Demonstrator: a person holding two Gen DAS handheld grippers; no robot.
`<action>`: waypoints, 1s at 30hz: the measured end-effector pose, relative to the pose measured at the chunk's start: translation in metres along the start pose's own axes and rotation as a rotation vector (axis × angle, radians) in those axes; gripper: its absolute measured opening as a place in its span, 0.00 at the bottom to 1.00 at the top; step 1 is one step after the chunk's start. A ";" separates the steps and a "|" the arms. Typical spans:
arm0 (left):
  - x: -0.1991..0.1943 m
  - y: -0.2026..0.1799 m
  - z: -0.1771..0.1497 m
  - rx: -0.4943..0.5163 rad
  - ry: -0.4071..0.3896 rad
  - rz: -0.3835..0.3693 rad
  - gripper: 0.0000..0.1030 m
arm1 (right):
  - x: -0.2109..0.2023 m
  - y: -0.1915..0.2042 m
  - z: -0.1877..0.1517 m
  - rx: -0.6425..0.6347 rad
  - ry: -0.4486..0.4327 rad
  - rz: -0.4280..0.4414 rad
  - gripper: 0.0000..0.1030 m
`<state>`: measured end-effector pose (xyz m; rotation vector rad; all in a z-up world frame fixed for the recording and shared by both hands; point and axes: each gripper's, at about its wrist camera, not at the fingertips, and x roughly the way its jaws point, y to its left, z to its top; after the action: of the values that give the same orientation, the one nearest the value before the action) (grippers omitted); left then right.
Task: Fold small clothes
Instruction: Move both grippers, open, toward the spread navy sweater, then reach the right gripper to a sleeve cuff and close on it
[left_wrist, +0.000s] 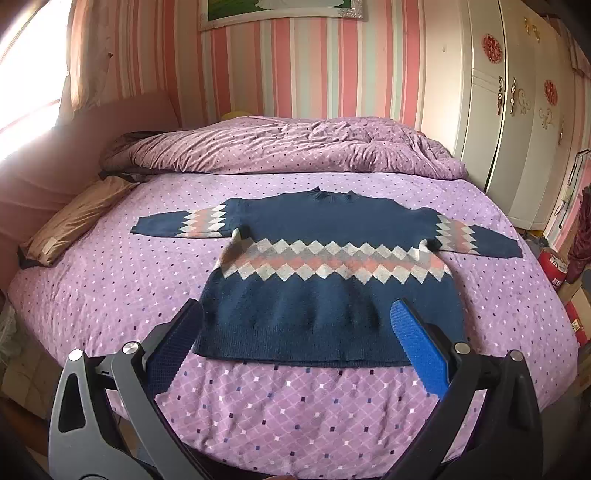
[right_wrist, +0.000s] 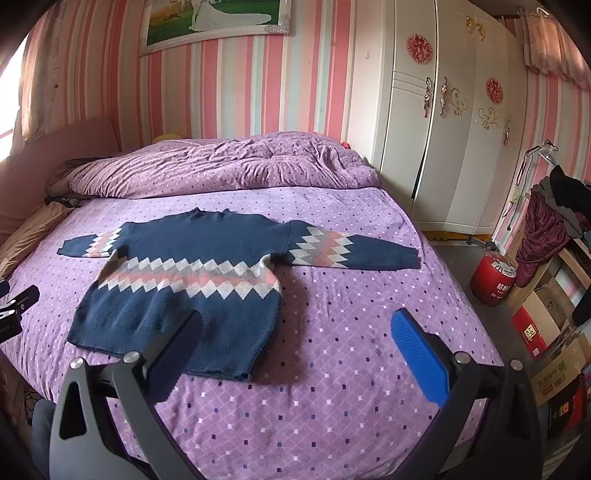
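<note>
You held the left gripper (left_wrist: 295, 354) and right gripper (right_wrist: 295, 354) wide apart and empty above the bed's (left_wrist: 295, 424) near edge — ready for the sweater (left_wrist: 332, 295), spread flat mid-bed, sleeves out.

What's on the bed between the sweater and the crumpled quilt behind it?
Nothing: only bare purple sheet separates the sweater from the quilt, clearest in the left wrist view.
</note>
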<state>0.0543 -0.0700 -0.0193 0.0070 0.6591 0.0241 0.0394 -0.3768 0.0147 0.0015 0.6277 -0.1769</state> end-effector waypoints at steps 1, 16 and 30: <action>0.001 0.000 0.001 -0.003 0.000 -0.004 0.97 | 0.001 -0.001 0.000 0.000 0.001 0.000 0.99; 0.027 -0.048 0.011 0.039 0.001 -0.006 0.97 | 0.042 -0.045 0.017 -0.006 0.024 -0.002 0.99; 0.083 -0.134 0.037 0.054 -0.026 -0.020 0.97 | 0.140 -0.127 0.043 0.026 0.048 -0.054 0.99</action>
<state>0.1459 -0.2015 -0.0427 0.0528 0.6336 -0.0126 0.1553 -0.5270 -0.0255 0.0135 0.6736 -0.2380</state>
